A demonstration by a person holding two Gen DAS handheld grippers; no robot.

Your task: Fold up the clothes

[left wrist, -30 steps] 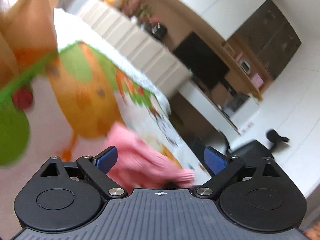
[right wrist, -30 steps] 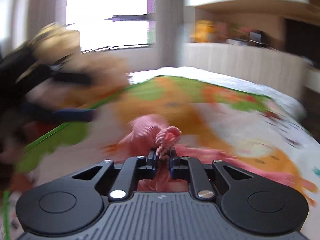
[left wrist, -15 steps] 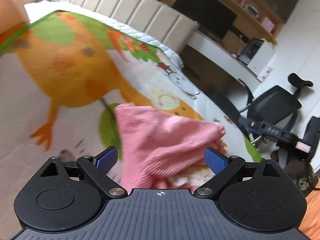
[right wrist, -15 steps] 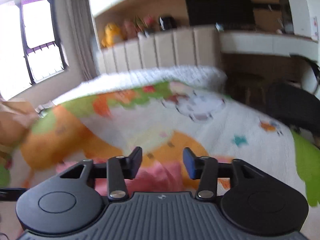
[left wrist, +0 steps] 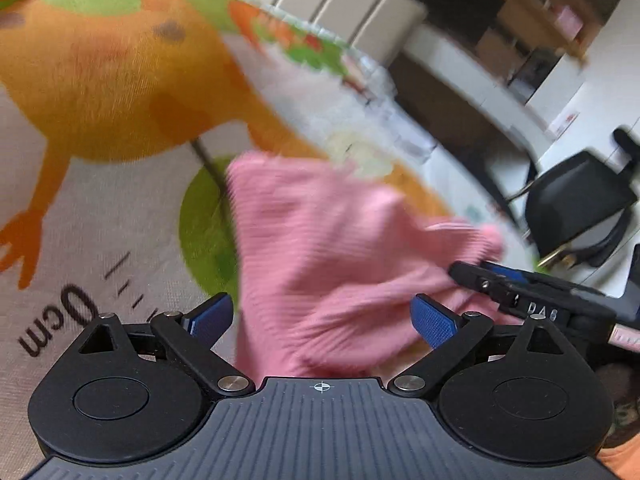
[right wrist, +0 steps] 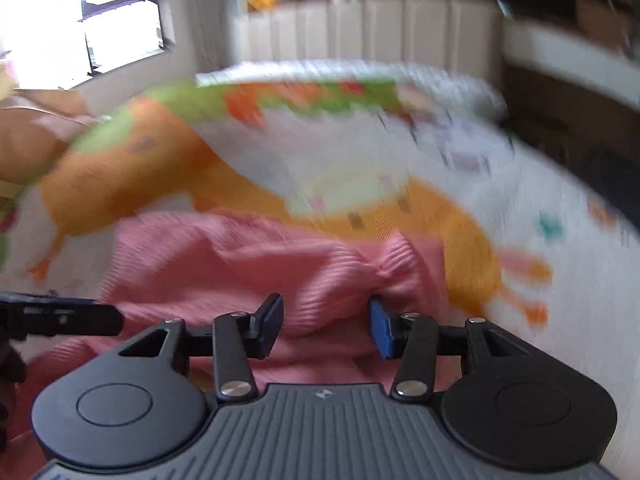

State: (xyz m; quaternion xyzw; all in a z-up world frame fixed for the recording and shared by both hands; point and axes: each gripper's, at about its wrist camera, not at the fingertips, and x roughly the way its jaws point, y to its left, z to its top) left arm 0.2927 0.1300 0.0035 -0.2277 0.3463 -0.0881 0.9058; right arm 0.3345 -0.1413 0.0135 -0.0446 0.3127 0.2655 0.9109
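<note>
A: Entry, both wrist views. Where is the garment?

B: The pink ribbed garment (left wrist: 332, 264) lies bunched on the printed bedspread (left wrist: 100, 216), partly over a green patch in the print and next to the big orange bird figure. In the right wrist view the same cloth (right wrist: 256, 272) sits just ahead of the fingers, with a pinched, bow-like fold at its far right end.

A: Left gripper (left wrist: 322, 318)?

B: Jaws stand wide apart. The cloth lies between and under the blue pads (left wrist: 434, 322), but neither pad presses on it. Nothing held.

A: Right gripper (right wrist: 326, 324)?

B: Jaws parted; they have just been opening. Pink fabric shows in the gap and beyond it. The right pad sits just beside the pinched fold; the left pad is clear of the cloth, so there is no clamp. Reads as released.

A: Do the tools see each other?

B: Yes. The right gripper's dark finger enters the left wrist view from the right edge, lying against the far corner of the garment. The left tool's black finger shows at the left edge of the right wrist view.

A: Surroundings?

B: Padded cream headboard (right wrist: 384, 28) behind the bed, bright window (right wrist: 108, 20) on the left, black office chair (left wrist: 580, 200) beside the bed. Both frames carry motion blur.
</note>
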